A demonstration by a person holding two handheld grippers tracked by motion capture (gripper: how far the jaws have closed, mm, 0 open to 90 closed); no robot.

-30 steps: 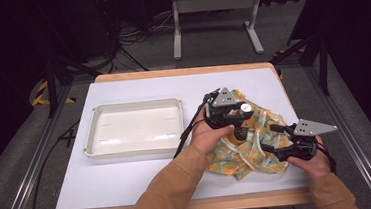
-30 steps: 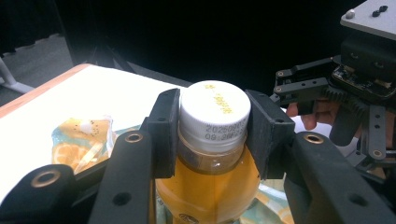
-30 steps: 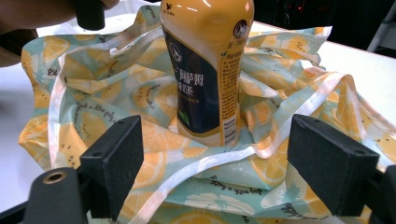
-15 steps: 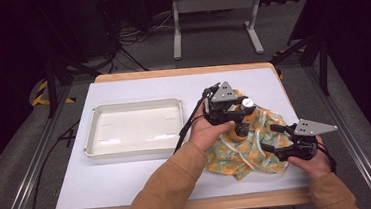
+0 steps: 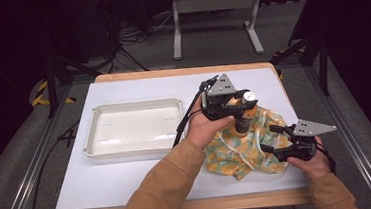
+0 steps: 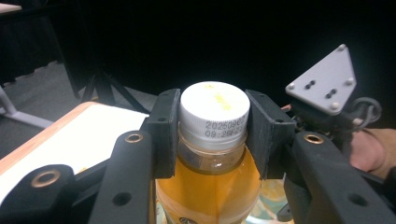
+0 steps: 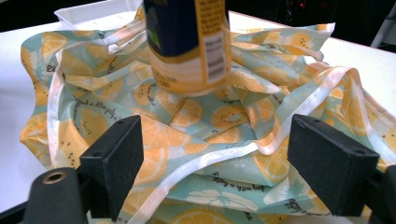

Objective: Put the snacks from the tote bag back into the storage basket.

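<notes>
While the left gripper point(image 5: 238, 111) clamps a bottle point(image 6: 212, 154) of amber drink just under its white cap point(image 6: 215, 114), both pads pressing the neck from either side, the bottle hangs upright with its base over a crumpled fruit-print bag point(image 5: 244, 142) on the table point(image 5: 129, 184). Gripping at the neck keeps the labelled body free, which suits drawing it clear of the fabric. In the right gripper view the bottle's point(image 7: 189, 46) base sits in or just above the bag's point(image 7: 210, 126) folds; contact cannot be confirmed. The right gripper point(image 5: 272, 139) stands with its jaws spread wide on either side of the bag's near edge, holding nothing, judged placed to steady the cloth. A white tray point(image 5: 135, 128), well apart to the left, is the likely destination.
</notes>
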